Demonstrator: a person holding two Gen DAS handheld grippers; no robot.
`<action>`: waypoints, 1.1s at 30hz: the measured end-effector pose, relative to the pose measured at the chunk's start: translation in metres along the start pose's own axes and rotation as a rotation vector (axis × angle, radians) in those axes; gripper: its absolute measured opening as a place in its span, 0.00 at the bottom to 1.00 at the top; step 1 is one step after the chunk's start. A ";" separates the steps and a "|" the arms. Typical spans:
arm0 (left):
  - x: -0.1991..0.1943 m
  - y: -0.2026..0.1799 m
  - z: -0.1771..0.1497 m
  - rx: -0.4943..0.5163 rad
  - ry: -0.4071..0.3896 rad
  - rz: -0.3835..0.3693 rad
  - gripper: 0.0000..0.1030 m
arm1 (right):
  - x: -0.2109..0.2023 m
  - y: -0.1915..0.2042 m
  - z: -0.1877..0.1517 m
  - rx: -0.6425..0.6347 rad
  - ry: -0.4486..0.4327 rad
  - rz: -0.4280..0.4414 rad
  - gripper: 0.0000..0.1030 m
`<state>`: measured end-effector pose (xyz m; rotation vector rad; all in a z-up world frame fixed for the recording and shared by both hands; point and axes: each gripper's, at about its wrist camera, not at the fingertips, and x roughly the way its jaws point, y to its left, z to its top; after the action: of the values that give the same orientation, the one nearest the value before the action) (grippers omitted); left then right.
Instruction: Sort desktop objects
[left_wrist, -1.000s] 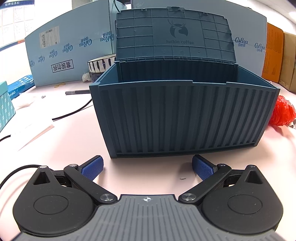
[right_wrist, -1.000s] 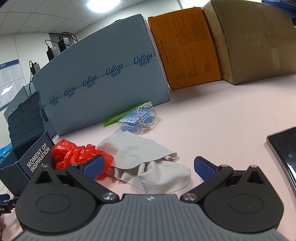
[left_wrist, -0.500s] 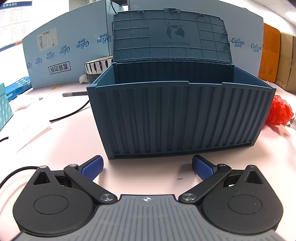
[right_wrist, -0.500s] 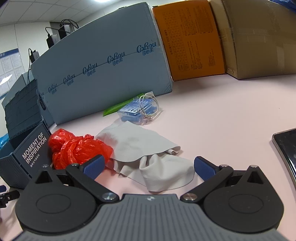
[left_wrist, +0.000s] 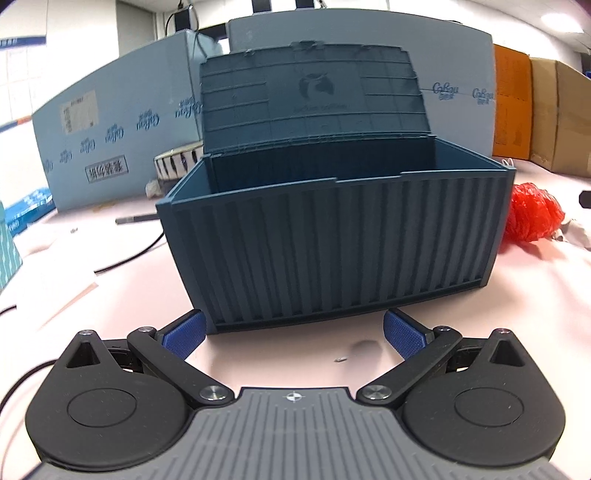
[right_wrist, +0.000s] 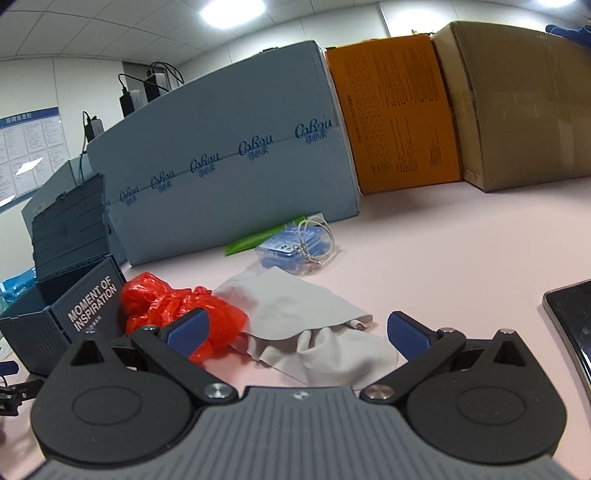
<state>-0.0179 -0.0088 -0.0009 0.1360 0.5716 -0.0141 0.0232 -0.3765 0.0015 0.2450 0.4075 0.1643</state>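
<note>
Left gripper: fingers spread wide with nothing between them; ribbed blue pads on black linkage arms, low over the pink desk and facing the box squarely.
Storage box: dark teal moulded plastic, container-shaped with vertical ribs. Its near lower edge sits just ahead of the left pad. The lid stands open and upright at the back, gridded inside, with an embossed emblem too blurred to read.
Box interior: the floor is hidden behind the front wall, so contents cannot be told.
Right gripper: fingers spread wide, gripping nothing, low over the desk and aimed at the soft items.
Red bag: thin crinkled plastic, bunched, partly behind the left pad and just beside the box's end wall, which is lettered "MOMENT OF INSPIRATION".
Grey cloth: soft matte fabric, flat at the far part, folded and rumpled at the near edge, lying between the pads and touching the red bag.
Clear pouch: glossy film over a blue item with a thin wire loop, beyond the cloth; a green flat strip lies behind it.
Phone-like slab: dark, glossy, rounded corner, at the right edge.
Left view only: black cable, slim grey pen-like rod, striped round tin.
Backdrop: blue-grey carton, orange carton, brown carton, side by side.
</note>
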 end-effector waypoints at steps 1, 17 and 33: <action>-0.002 -0.001 -0.001 0.006 -0.007 0.001 1.00 | -0.001 0.000 0.000 -0.002 -0.006 0.003 1.00; -0.029 -0.002 -0.010 0.010 -0.168 -0.102 1.00 | -0.007 0.000 -0.001 0.004 -0.049 0.020 1.00; -0.025 -0.005 -0.004 -0.064 -0.095 -0.142 1.00 | -0.009 -0.002 -0.001 0.018 -0.054 0.003 1.00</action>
<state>-0.0414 -0.0134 0.0090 0.0321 0.4855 -0.1389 0.0149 -0.3802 0.0034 0.2669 0.3548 0.1570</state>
